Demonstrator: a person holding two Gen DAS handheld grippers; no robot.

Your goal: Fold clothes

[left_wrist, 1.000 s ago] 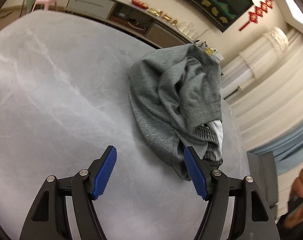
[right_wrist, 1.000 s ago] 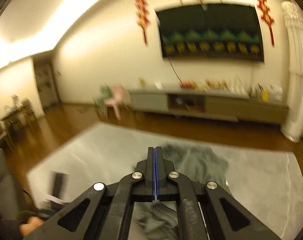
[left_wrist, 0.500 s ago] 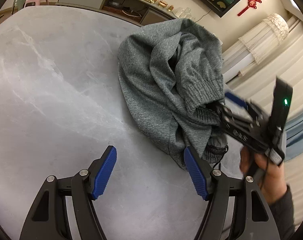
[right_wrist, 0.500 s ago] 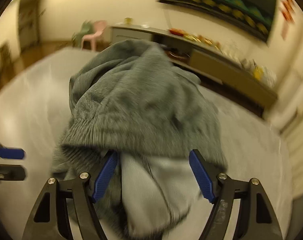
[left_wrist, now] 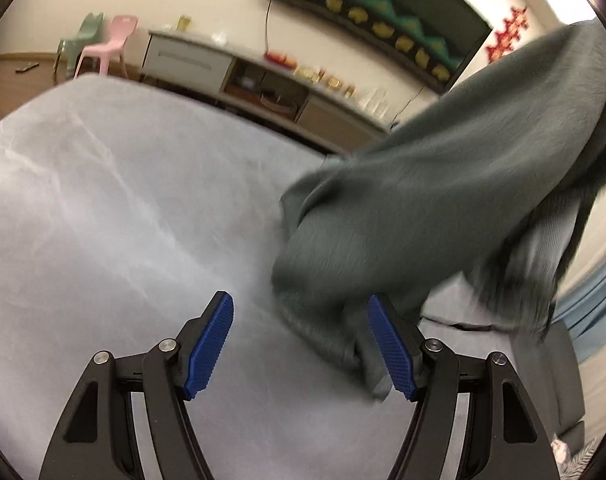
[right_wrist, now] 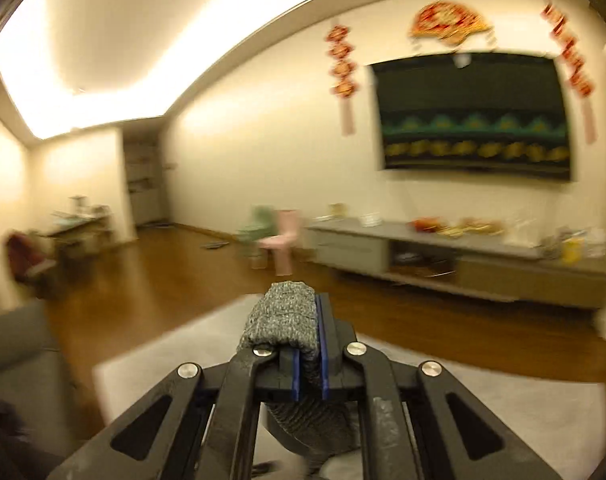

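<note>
From the left wrist view, your left gripper hangs over the grey marble table with its blue pads spread wide and nothing pressed between them. The grey sweater is lifted on the right: it stretches from the upper right corner down to the table, and its lowest fold lies just beside the right-hand pad, partly between the two pads; whether it touches that pad you cannot tell through the blur. Far behind the table stands a low cabinet, with a pink chair to its left and a dark wall screen above.

From the right wrist view, your right gripper has just been closing, and its jaws now stand narrow, clamped on a thick knitted fold of the sweater. The fold bulges over the top of the left finger and more of the knit hangs below the jaws. The gripper points nearly level across the room, toward the cabinet and the screen, with the table below it.
</note>
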